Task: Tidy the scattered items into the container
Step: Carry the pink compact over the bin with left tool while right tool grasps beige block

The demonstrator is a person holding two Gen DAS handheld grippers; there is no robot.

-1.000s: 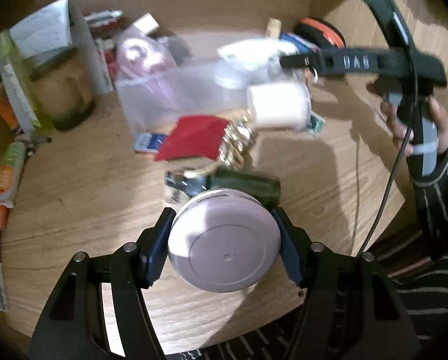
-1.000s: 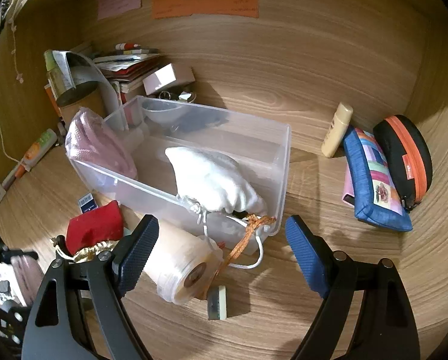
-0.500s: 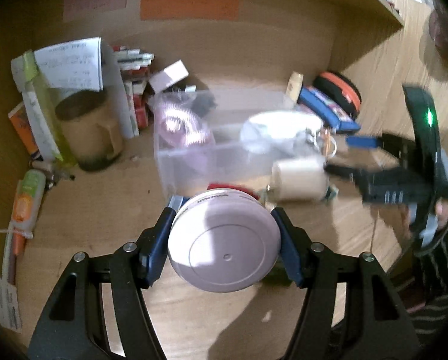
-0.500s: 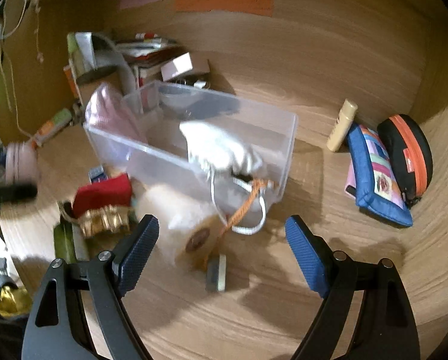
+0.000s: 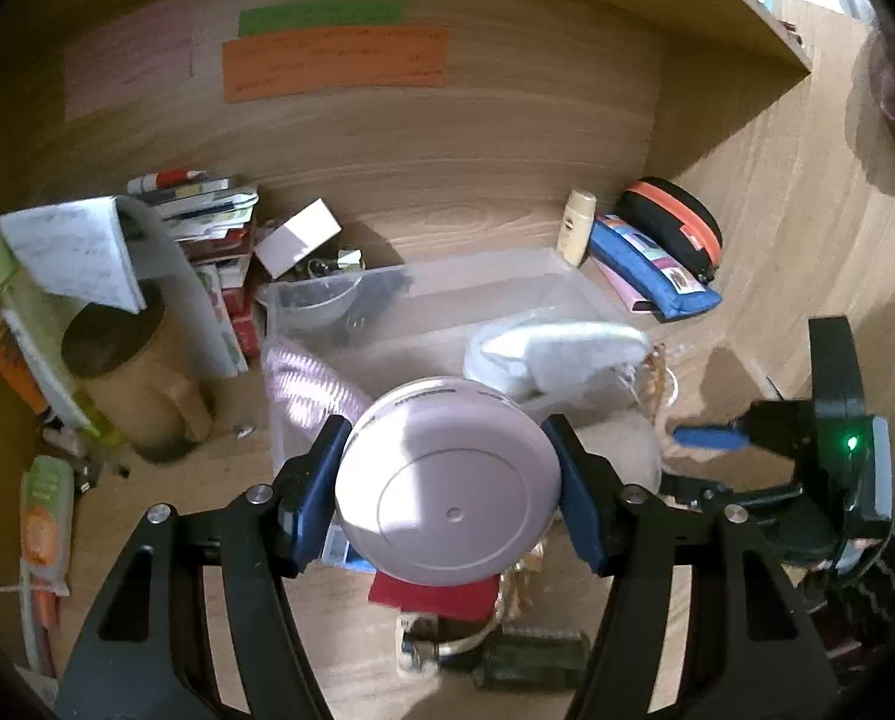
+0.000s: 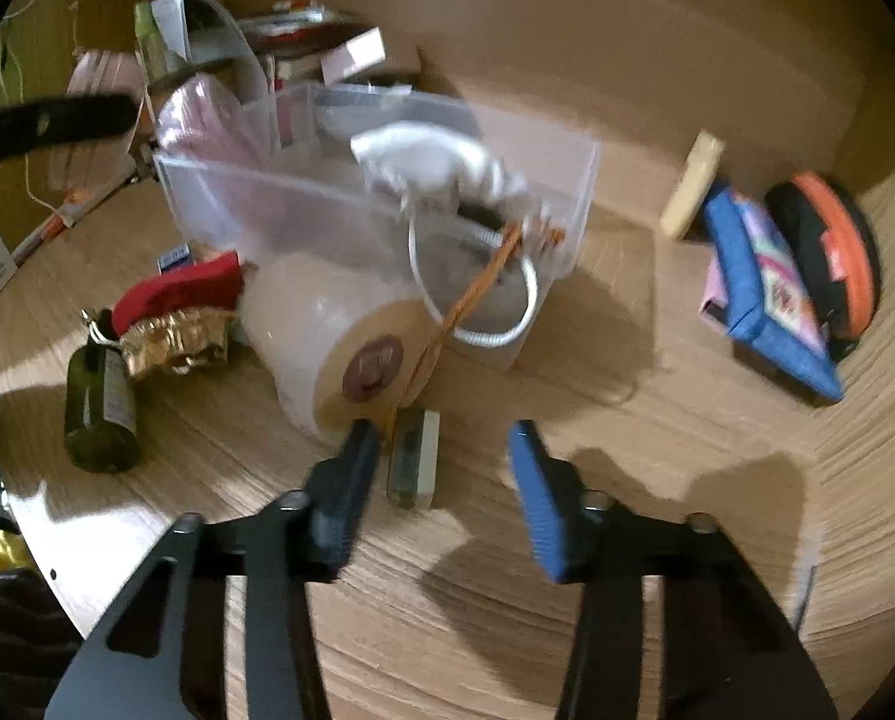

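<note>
No writing on the notes, labels or lid can be read at this sharpness.

The left gripper (image 5: 447,483) is clamped on a round pale lilac tin (image 5: 446,480), its blue pads pressing the rim on either side and the flat lid facing the camera. A second ago the tin hung over the bare desk (image 5: 147,480) short of the clutter; now it is carried up close to the clear plastic container (image 5: 495,288), which lies just ahead of the gripper with its long axis running left to right. A white drawstring pouch (image 5: 555,348) drapes over the container's near right rim.

The right gripper (image 6: 441,468) has just been closing: its jaws, wide a second ago, now stand partly open, holding nothing. A small flat grey block (image 6: 413,459) lies on the desk between its fingertips, nearer the left pad, long axis pointing away from the gripper. Just ahead and left lies a pale roll (image 6: 333,336), its end facing the gripper; farther left, a green bottle (image 6: 101,402) lies beside a red-and-gold pouch (image 6: 177,312).
</note>
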